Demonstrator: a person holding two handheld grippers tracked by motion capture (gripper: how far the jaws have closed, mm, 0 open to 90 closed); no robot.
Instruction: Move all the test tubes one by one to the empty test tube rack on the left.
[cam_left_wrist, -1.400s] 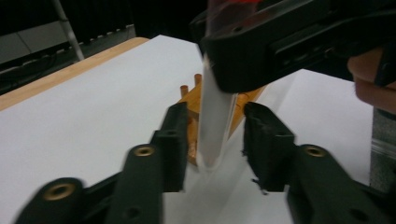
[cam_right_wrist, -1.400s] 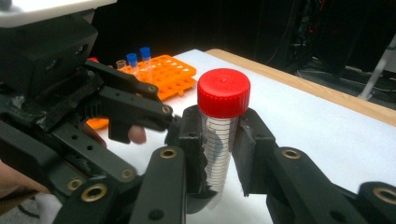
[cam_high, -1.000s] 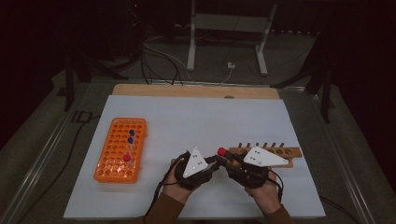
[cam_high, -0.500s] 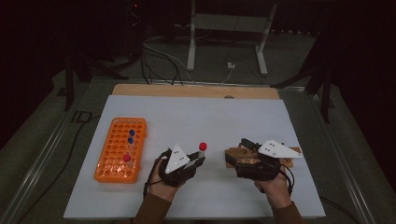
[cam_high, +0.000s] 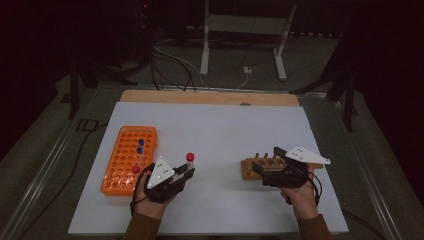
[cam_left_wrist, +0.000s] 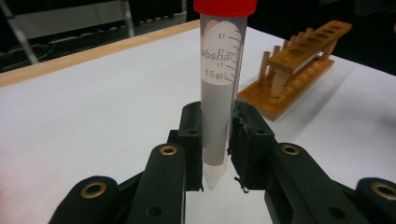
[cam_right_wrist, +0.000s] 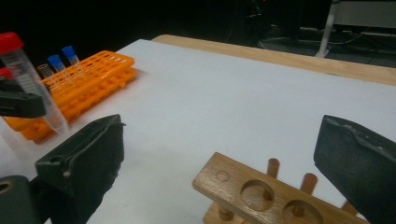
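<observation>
A clear tube with a red cap (cam_left_wrist: 219, 93) stands upright between the pads of my left gripper (cam_left_wrist: 215, 140), which is shut on its lower part. From above, this tube (cam_high: 190, 159) and the left gripper (cam_high: 187, 172) are right of the orange rack (cam_high: 129, 157). My right gripper (cam_high: 257, 167) sits at the left end of the wooden rack (cam_high: 272, 164). Its jaws have just been opening and now stand wide apart around nothing (cam_right_wrist: 224, 154), above the wooden rack's holes (cam_right_wrist: 261, 191).
The orange rack holds two blue-capped tubes (cam_high: 140, 146) and a red-capped one (cam_high: 135, 169). White table surface (cam_high: 225, 135) lies between the two racks. A wooden strip (cam_high: 210, 97) runs along the far edge, with cables and a metal stand behind.
The two grippers were together at the wooden rack with the red-capped tube between them. My left gripper has carried the tube leftward; my right gripper has drawn back to the right and opened.
</observation>
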